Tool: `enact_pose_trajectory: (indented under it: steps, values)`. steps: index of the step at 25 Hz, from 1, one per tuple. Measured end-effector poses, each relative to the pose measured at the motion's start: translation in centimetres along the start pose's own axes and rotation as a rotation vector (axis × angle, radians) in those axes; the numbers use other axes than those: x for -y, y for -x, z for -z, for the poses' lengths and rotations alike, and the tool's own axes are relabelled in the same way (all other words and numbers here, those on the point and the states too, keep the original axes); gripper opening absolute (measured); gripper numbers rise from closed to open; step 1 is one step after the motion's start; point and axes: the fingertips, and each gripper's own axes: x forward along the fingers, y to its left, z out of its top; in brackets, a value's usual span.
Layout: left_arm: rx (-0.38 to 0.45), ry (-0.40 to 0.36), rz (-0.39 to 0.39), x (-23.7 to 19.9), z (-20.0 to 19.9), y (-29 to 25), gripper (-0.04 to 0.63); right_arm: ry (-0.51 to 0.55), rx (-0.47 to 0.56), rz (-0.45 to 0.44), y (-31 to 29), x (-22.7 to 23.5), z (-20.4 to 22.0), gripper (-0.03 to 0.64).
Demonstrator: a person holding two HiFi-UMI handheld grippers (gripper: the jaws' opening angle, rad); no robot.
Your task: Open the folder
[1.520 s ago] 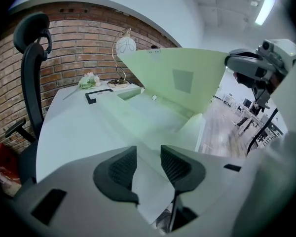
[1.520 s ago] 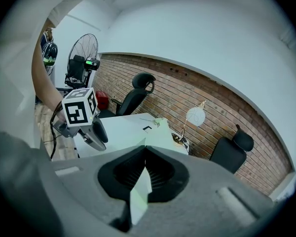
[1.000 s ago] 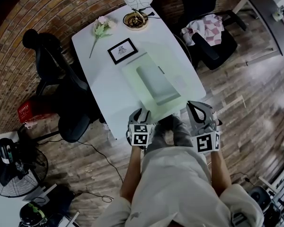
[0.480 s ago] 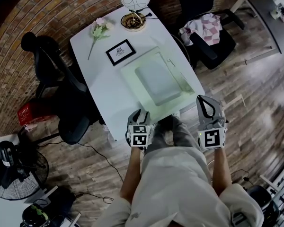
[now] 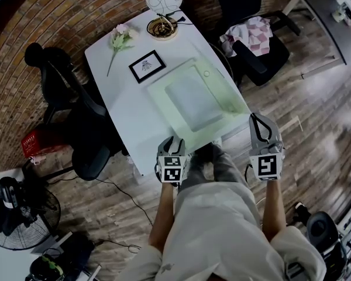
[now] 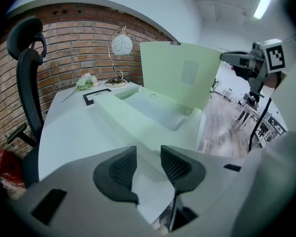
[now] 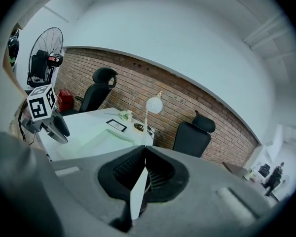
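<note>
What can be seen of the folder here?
The folder is thin, pale green, translucent plastic, lying on the white table by its near edge. It is open: the base lies flat with a paler sheet inside, the cover stands raised, its edge pinched in the shut right gripper. The left gripper holds its jaws apart at the near corner.

You work in bright, even light; a ceiling strip glares; all views bow at dark edges; the floor smears.
</note>
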Motion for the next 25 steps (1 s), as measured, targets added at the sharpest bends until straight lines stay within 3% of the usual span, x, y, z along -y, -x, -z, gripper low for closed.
enact_pose_trajectory:
  steps: [8,25]
  values:
    - [-0.003,0.001,-0.003,0.0,0.8,-0.6,0.153,-0.133,-0.022,0.054,0.1,1.2,1.9,0.008]
    - [0.002,-0.008,-0.008,0.1,0.5,-0.4,0.153,-0.169,-0.035,0.077,0.1,2.3,2.6,0.008]
